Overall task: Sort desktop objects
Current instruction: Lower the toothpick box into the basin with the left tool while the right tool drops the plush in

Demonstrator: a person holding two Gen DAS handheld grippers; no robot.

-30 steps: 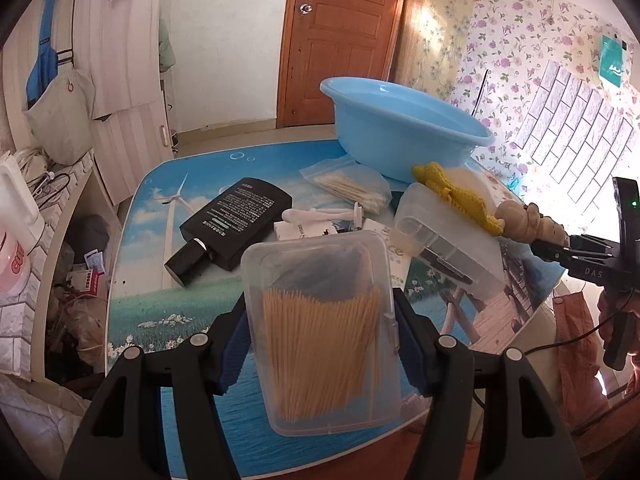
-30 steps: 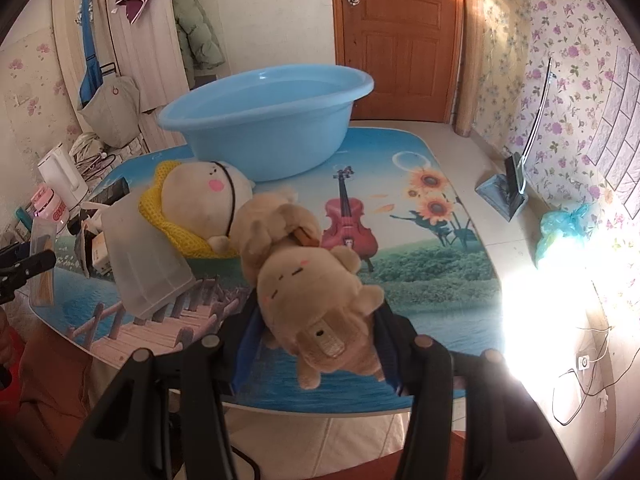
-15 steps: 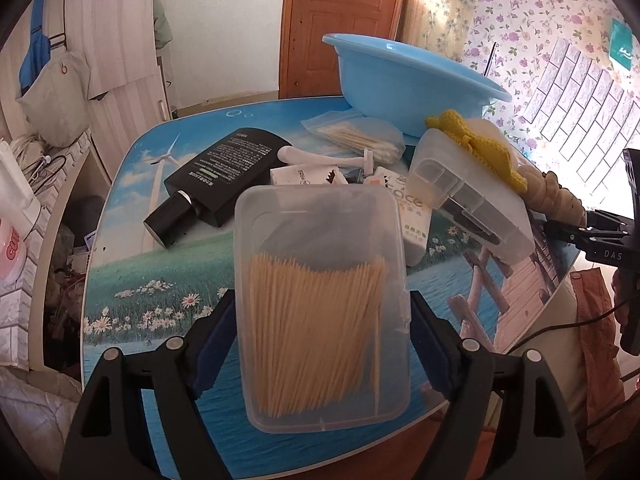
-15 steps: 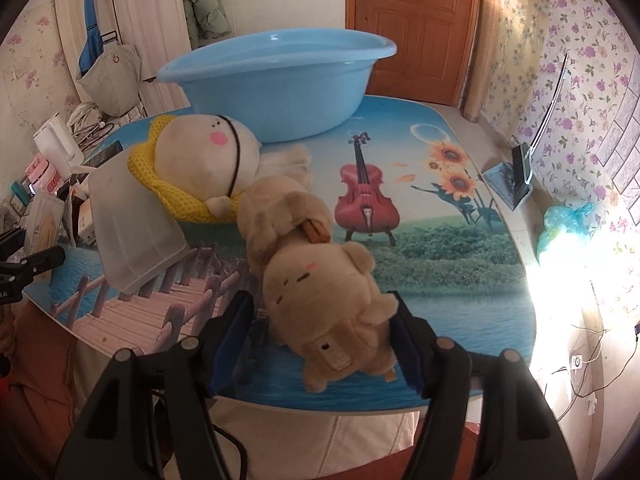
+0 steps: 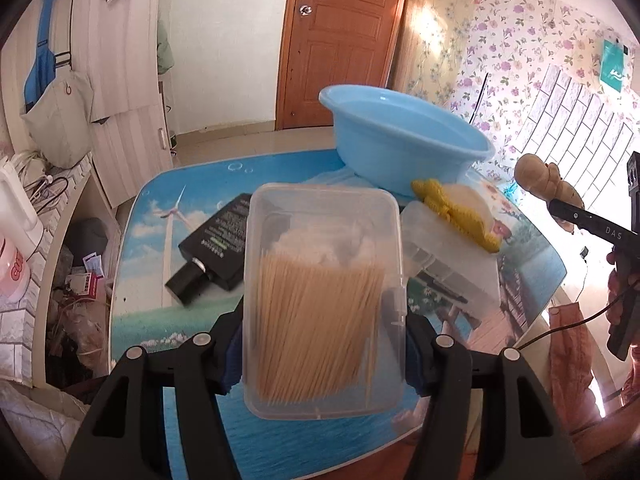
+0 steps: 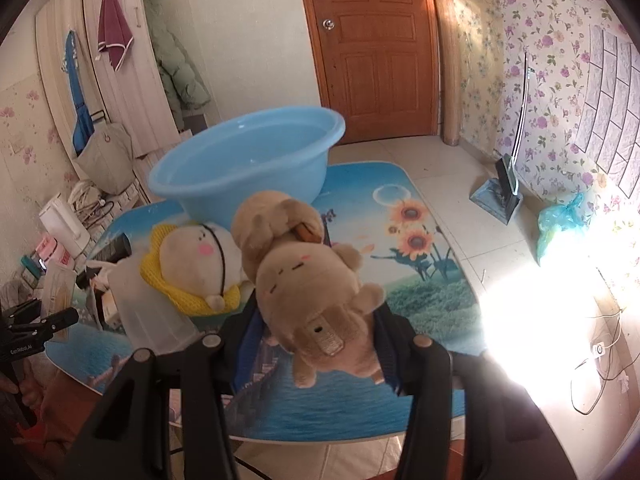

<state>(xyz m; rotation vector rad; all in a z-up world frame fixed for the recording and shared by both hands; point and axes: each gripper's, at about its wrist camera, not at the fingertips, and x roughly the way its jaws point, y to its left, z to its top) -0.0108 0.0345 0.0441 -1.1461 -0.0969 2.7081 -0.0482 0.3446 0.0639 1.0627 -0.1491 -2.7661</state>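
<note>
The left gripper [image 5: 324, 344] is closing, its blue pads pinching a clear rectangular plastic box [image 5: 323, 296] packed with wooden toothpicks and carried clear above the near edge of the desk [image 5: 136, 312]. The right gripper [image 6: 316, 340] is closing too, pinching a tan plush toy animal [image 6: 308, 292] lifted over the desk's near edge. The printed landscape top to its right lies bare out to the rounded far corner.

Just past the toothpick box lie a flat black bottle [image 5: 216, 240] and a frosted plastic storage box [image 5: 452, 256] — both on the desk, the storage box close to the right side. A cream plush doll with a yellow knitted collar [image 6: 192, 268] leans against that storage box, beside the held toy.

Beyond them a round light-blue plastic basin [image 6: 248, 160] stands at the far side of the desk; what its inside shows looks bare. Behind it — a tiled floor and a brown wooden door [image 6: 376, 52].
</note>
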